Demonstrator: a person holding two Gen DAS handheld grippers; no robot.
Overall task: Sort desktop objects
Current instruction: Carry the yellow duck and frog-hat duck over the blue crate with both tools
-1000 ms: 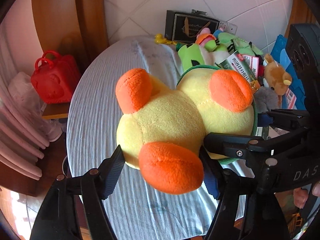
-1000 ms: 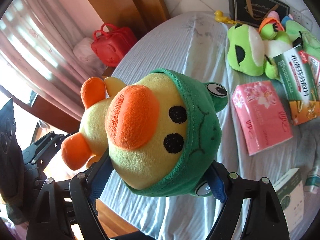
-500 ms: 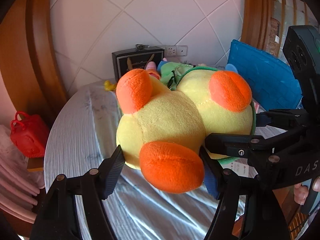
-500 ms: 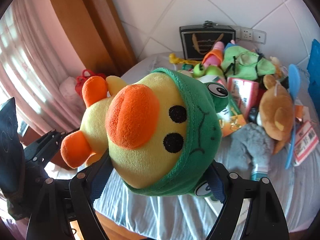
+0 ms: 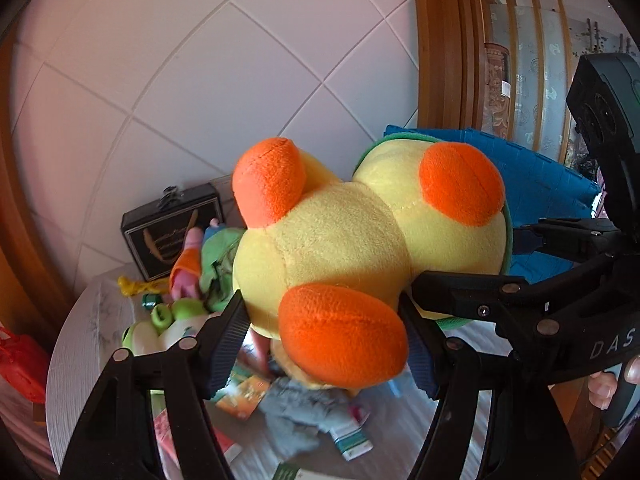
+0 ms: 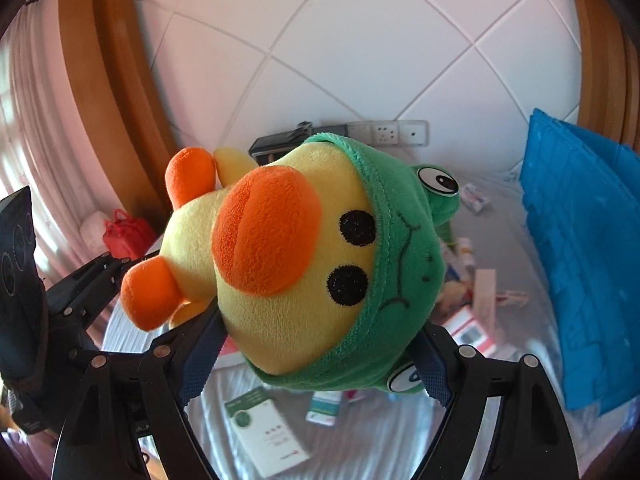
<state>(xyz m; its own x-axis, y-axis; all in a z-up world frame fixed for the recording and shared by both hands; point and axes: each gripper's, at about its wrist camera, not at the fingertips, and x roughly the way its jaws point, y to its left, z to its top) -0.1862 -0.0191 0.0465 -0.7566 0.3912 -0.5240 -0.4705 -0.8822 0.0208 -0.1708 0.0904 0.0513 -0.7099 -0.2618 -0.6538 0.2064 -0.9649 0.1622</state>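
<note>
Basically swung duck plush (image 6: 304,264), clamped btwn both left gripper (image 5: 324,332) & right gripper (image 6: 316,356), over toward blue bin (image 6: 588,264), prob drop-off next.

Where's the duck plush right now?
Off the table, in both views: the duck plush is held between the left claw at its body and the right claw at its head.

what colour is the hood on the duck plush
Green, with frog eyes sewn on; the duck plush hood shows best in the right wrist view.
</note>
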